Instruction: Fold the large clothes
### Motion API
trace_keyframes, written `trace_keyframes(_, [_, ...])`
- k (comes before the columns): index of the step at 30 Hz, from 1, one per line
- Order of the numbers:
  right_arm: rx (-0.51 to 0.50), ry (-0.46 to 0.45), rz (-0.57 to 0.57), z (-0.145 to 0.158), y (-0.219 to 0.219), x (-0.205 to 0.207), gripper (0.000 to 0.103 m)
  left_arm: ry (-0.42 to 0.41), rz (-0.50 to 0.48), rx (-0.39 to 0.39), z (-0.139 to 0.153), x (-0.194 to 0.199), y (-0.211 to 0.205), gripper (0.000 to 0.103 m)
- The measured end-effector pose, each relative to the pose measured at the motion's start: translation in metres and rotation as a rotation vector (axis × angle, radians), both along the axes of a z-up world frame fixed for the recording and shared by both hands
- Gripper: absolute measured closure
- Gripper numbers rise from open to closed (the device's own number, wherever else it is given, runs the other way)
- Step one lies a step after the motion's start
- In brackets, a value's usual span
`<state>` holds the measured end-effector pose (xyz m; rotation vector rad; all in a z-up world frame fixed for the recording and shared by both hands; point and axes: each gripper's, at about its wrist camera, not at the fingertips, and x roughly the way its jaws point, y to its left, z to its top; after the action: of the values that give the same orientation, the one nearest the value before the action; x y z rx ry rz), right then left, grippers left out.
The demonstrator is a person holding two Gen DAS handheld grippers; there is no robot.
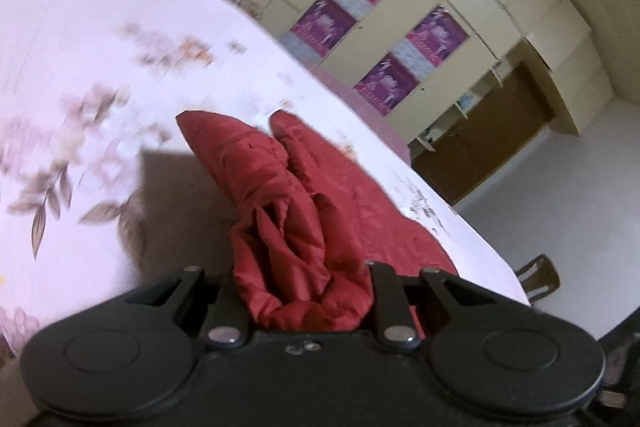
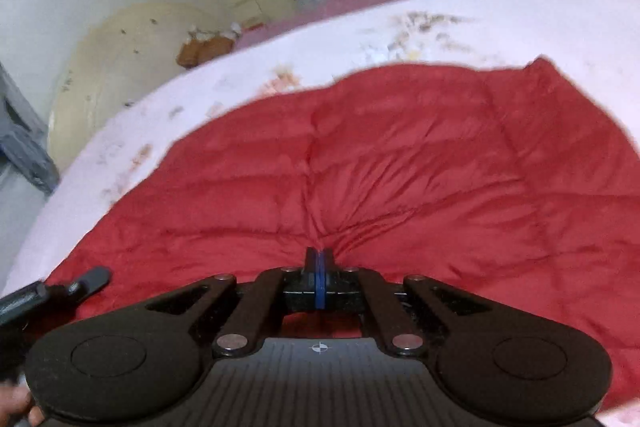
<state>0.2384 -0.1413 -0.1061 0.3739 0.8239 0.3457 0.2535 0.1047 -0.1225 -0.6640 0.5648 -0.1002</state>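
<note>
My left fingers [image 1: 308, 291] pinch bunched red quilted jacket [image 2: 360, 155]; right fingers [image 2: 319, 259] pressed together on its fabric; floral bedsheet [image 1: 100, 67] beneath.

Left tongs' tips [image 1: 308, 291] buried in bunched red jacket [image 1: 292, 227] (floral bedsheet [image 1: 80, 107] motion-blurred)

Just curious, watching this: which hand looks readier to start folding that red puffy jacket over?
Probably the left. The left gripper already has bunched red jacket fabric between its fingers, lifted off the bedsheet. The right gripper is shut at a seam, perhaps pinching little.
</note>
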Motion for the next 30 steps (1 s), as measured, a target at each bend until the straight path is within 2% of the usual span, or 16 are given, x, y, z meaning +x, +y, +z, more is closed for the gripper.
trace_keyframes(3, [0.037,0.051,0.062,0.003,-0.008,-0.015,0.103,-0.035,-0.019,0.066,0.019,-0.006,-0.015,0.084])
trace_keyframes(7, [-0.001,0.138,0.107,-0.029,0.0,-0.012,0.103,-0.059,-0.064,0.132,0.039,-0.009,-0.039,0.084])
trace_keyframes(10, [0.035,0.129,0.107,-0.042,-0.002,-0.006,0.103,-0.094,-0.095,0.202,0.055,-0.01,-0.06,0.084])
trace_keyframes(14, [0.047,0.148,0.124,-0.037,-0.012,-0.002,0.103,-0.11,-0.106,0.276,0.069,-0.01,-0.082,0.084])
trace_keyframes(17, [0.046,0.072,0.091,-0.016,-0.031,-0.009,0.103,-0.113,-0.114,0.304,0.077,-0.009,-0.095,0.084])
trace_keyframes(20, [-0.011,-0.021,0.021,0.004,-0.061,-0.022,0.103,-0.135,-0.136,0.319,0.086,-0.006,-0.112,0.084])
trace_keyframes(22, [-0.071,-0.057,-0.064,0.01,-0.091,-0.027,0.103,-0.154,-0.163,0.332,0.092,-0.005,-0.128,0.084])
trace_keyframes(26, [-0.083,-0.062,-0.177,0.009,-0.142,-0.033,0.103,-0.178,-0.236,0.359,0.096,0.003,-0.165,0.084])
trace_keyframes(30, [-0.048,-0.051,-0.208,0.007,-0.166,-0.036,0.103,-0.179,-0.305,0.36,0.093,0.013,-0.207,0.084])
